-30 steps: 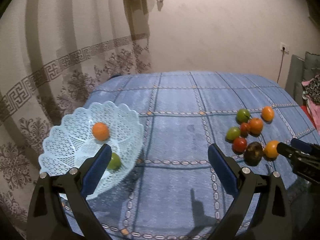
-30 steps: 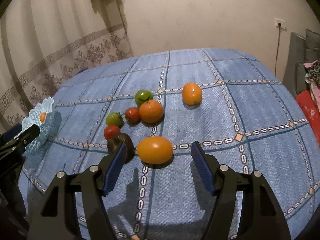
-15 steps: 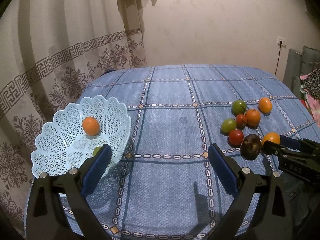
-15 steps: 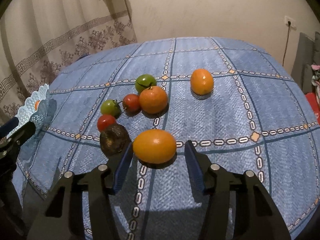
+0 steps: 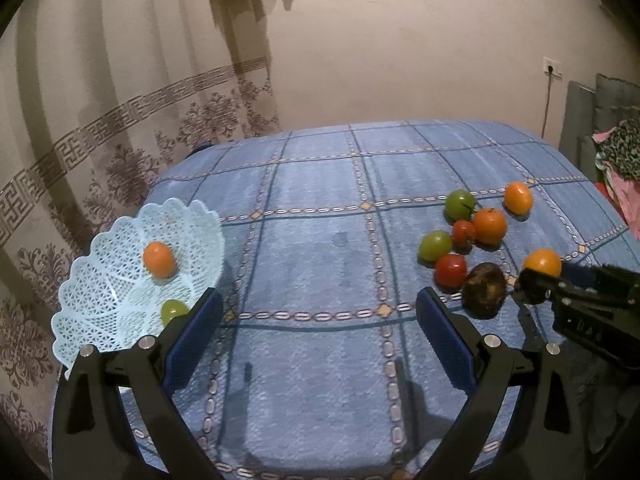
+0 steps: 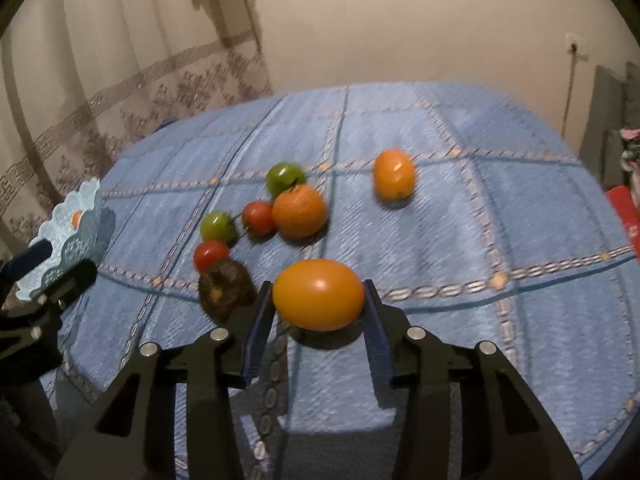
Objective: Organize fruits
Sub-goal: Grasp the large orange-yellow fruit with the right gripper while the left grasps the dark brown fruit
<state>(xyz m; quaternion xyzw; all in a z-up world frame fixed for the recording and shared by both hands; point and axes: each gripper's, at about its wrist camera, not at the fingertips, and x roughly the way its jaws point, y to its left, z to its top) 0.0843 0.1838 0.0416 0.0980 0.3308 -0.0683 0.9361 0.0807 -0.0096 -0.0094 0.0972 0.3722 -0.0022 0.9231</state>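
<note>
My right gripper [image 6: 319, 308] is shut on a large orange fruit [image 6: 319, 294], with a blue pad against each side of it; a shadow lies on the cloth just under it. The left wrist view shows the same orange fruit [image 5: 542, 263] at the tip of the right gripper [image 5: 534, 290]. A dark brown fruit [image 6: 226, 289] lies just left of it. My left gripper [image 5: 320, 320] stands open over bare cloth, with nothing between its fingers. The pale blue lace basket [image 5: 100, 248] at the table's left holds an orange fruit [image 5: 159, 259] and a green fruit [image 5: 173, 309].
Several loose fruits lie on the blue checked tablecloth [image 5: 320, 240]: a green one [image 6: 285, 177], an orange one [image 6: 299, 211], small red ones [image 6: 258, 218], another green one [image 6: 217, 227], and a lone orange one [image 6: 394, 174] farther back. A curtain hangs left; clothes lie at far right.
My right gripper moved forward and its fingers came together on the large orange fruit. My left gripper stayed open while its view shifted a little over the table.
</note>
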